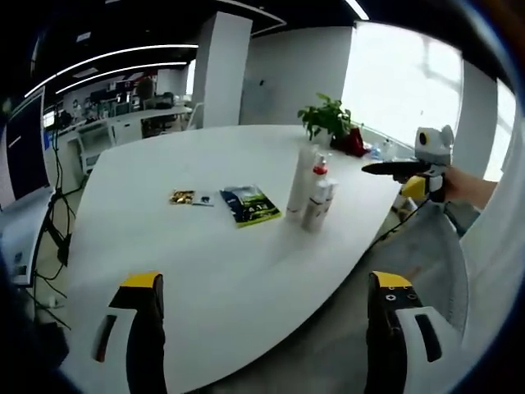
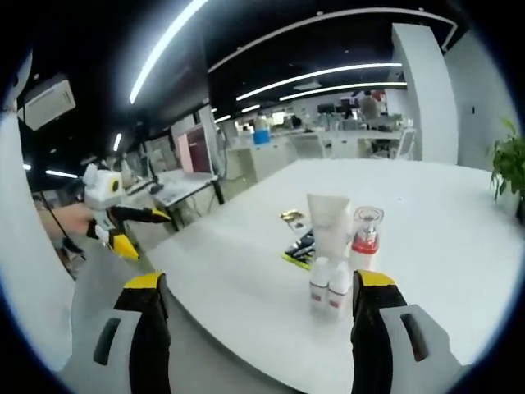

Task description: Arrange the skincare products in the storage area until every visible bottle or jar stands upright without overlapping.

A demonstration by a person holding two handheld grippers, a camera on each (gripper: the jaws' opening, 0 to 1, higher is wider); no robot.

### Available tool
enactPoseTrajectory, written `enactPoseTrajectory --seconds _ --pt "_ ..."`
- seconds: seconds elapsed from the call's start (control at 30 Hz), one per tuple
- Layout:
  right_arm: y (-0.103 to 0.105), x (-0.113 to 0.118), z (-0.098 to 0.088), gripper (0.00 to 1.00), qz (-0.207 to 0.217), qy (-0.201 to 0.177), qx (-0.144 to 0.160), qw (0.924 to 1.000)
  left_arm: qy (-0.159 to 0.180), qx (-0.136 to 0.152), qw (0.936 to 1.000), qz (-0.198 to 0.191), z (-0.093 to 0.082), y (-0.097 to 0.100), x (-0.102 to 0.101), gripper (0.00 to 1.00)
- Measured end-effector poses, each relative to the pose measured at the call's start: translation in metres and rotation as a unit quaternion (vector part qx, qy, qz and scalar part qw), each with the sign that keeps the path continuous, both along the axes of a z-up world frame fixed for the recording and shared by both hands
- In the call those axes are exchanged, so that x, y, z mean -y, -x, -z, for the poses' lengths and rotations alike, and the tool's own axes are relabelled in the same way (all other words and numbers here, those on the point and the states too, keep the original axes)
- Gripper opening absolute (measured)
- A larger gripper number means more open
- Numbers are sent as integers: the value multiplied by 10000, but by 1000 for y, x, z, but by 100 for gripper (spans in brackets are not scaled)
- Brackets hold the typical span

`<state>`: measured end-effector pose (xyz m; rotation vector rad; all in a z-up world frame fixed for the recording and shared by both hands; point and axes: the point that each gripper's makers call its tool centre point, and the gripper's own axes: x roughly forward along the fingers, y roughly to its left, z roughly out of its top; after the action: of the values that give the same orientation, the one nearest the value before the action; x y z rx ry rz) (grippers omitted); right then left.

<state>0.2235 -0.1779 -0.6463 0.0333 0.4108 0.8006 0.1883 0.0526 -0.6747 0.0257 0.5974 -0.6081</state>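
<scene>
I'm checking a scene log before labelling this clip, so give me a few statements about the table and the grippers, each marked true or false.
1. The skincare bottles stand upright in a close cluster on the white table. True.
2. The left gripper is shut on a bottle. False: its jaws are apart and hold nothing.
3. A green booklet lies flat on the table beside the bottles. True.
4. The red-capped bottle lies on its side. False: it stands upright.
5. The right gripper touches the tall white tube. False: it is open and short of the cluster.
6. A potted plant stands at the table's far edge. True.
</scene>
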Motion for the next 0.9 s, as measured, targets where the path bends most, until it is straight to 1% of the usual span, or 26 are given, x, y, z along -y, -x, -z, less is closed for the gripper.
enactPoseTrajectory --seconds 0.13,0.2,0.23,0.27,0.3,0.4,0.57,0.77,0.9 --pt "3 -1 2 92 63 -19 -2 10000 38 23 10000 -45 -1 3 0 96" --pt "5 -1 8 92 101 57 -42 9999 46 34 10000 -53 -2 6 0 96" --pt "5 0 11 92 93 157 -63 9998 41 32 10000 -55 -1 8 0 96" --pt "5 0 11 92 89 186 -45 9998 31 23 10000 -52 -1 9 -1 96" --pt "4 0 10 92 101 192 7 9998 18 11 10000 -47 0 10 -1 96" --pt "4 1 10 92 153 107 -39 9998 -45 -27 10000 -47 2 12 -3 96" --pt "8 1 14 90 140 193 -81 9997 -67 -41 10000 -46 2 13 -6 95" --pt "7 3 18 90 175 278 -130 9994 -111 -57 9999 -45 1 11 -7 95" --pt "8 4 19 91 245 268 -228 9991 -123 -80 9999 -18 1 9 -6 94"
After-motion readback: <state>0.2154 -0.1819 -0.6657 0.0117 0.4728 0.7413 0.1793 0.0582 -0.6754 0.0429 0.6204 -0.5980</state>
